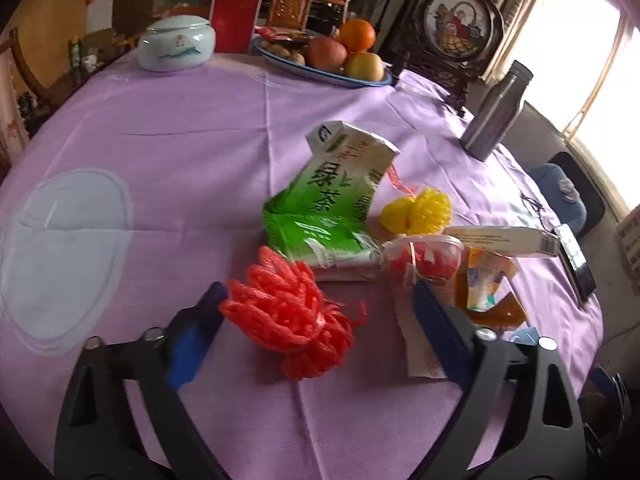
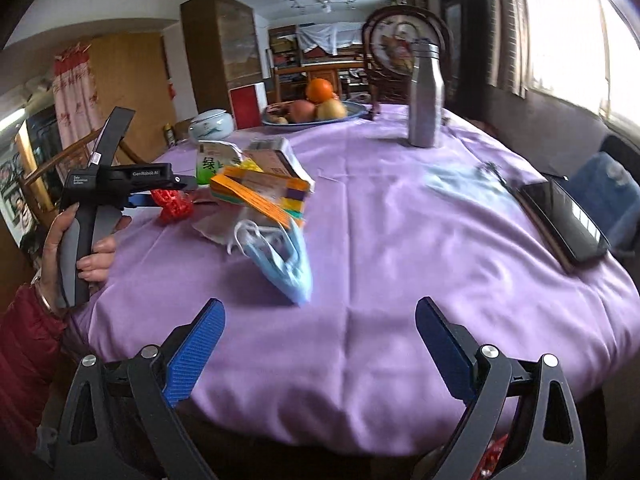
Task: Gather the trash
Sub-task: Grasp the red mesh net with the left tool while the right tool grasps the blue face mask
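2 grippers, both spread wide and empty. Your left gripper (image 1: 316,300) straddles the red foam net (image 1: 290,318) on the purple tablecloth (image 1: 180,128); its springy mesh could slip out. Your right gripper (image 2: 320,320) faces the blue face mask (image 2: 286,266), whose loops may snag neighbouring litter.

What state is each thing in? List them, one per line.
left gripper: open, astride the red foam net
right gripper: open, empty
green tea carton: crushed, tipped over
face mask: crumpled
steel bottle: upright, capped
ceramic jar: lidded
phone: screen dark
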The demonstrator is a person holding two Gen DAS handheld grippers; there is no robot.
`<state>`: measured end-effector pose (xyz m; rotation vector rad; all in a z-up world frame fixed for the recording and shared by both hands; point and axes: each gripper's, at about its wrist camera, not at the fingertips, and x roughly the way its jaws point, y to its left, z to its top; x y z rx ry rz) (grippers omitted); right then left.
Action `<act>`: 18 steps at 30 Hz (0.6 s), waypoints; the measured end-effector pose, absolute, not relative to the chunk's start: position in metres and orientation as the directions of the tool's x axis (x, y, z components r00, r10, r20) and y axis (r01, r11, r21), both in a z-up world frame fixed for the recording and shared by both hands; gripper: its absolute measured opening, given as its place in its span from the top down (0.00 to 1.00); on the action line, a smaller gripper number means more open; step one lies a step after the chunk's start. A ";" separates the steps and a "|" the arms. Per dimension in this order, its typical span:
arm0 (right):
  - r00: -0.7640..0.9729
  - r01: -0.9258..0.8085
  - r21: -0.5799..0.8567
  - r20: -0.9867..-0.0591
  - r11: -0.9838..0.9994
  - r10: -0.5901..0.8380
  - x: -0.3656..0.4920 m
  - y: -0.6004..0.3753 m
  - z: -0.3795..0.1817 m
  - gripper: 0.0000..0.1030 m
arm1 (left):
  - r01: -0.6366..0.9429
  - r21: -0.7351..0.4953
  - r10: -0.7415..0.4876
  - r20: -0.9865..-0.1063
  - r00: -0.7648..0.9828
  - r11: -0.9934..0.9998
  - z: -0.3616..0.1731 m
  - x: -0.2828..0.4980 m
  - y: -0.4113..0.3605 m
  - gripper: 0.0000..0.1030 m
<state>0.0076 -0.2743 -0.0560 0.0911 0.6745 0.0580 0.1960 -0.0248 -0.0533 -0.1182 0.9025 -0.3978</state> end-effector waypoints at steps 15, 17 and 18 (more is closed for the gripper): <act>0.718 -0.052 0.090 -0.689 0.995 0.099 0.068 -0.248 -0.077 0.27 | 0.309 -0.288 -0.412 -0.765 0.495 0.906 -0.061 0.209 -0.034 0.24; 0.705 -0.057 0.089 -0.701 0.994 0.103 0.074 -0.245 -0.082 0.57 | 0.308 -0.299 -0.421 -0.757 0.500 0.903 -0.060 0.208 -0.032 0.28; 0.696 -0.061 0.104 -0.709 0.993 0.117 0.076 -0.245 -0.084 0.64 | 0.310 -0.301 -0.424 -0.755 0.500 0.902 -0.060 0.208 -0.032 0.30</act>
